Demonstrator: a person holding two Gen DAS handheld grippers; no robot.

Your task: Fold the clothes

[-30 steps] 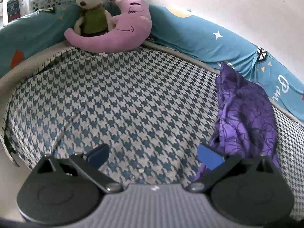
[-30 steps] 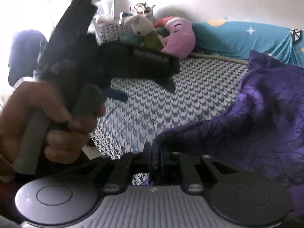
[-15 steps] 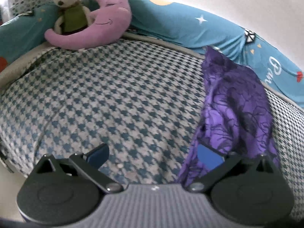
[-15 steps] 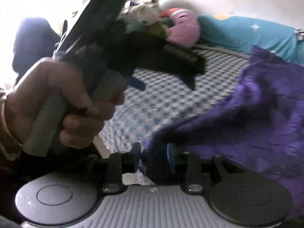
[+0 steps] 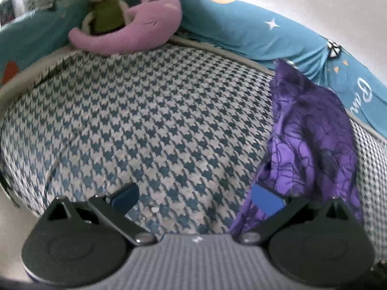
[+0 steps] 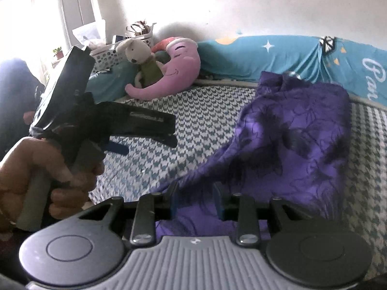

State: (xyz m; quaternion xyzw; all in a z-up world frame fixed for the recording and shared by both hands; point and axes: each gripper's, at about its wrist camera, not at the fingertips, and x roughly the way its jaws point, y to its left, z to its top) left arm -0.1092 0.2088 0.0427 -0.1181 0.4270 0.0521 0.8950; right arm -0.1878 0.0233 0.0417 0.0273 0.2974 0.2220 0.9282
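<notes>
One bed [image 5: 145, 120] with a houndstooth cover fills my view. One purple patterned garment [image 6: 290, 140] lies crumpled at the right of the frame, its lower edge hidden behind my right tool [image 6: 195, 201], whose jaws stand apart around loose cloth. My left tool [image 5: 196, 197] is spread wide over the cover. Two plush toys sit upper left: a moon pillow [image 5: 145, 31] and a blurred rabbit [image 5: 104, 12].

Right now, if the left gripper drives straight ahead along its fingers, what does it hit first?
Most likely the bare houndstooth bed cover: the left gripper points down at it with open jaws. The purple garment lies only by its right finger, probably off the line. Depth is uncertain.
</notes>
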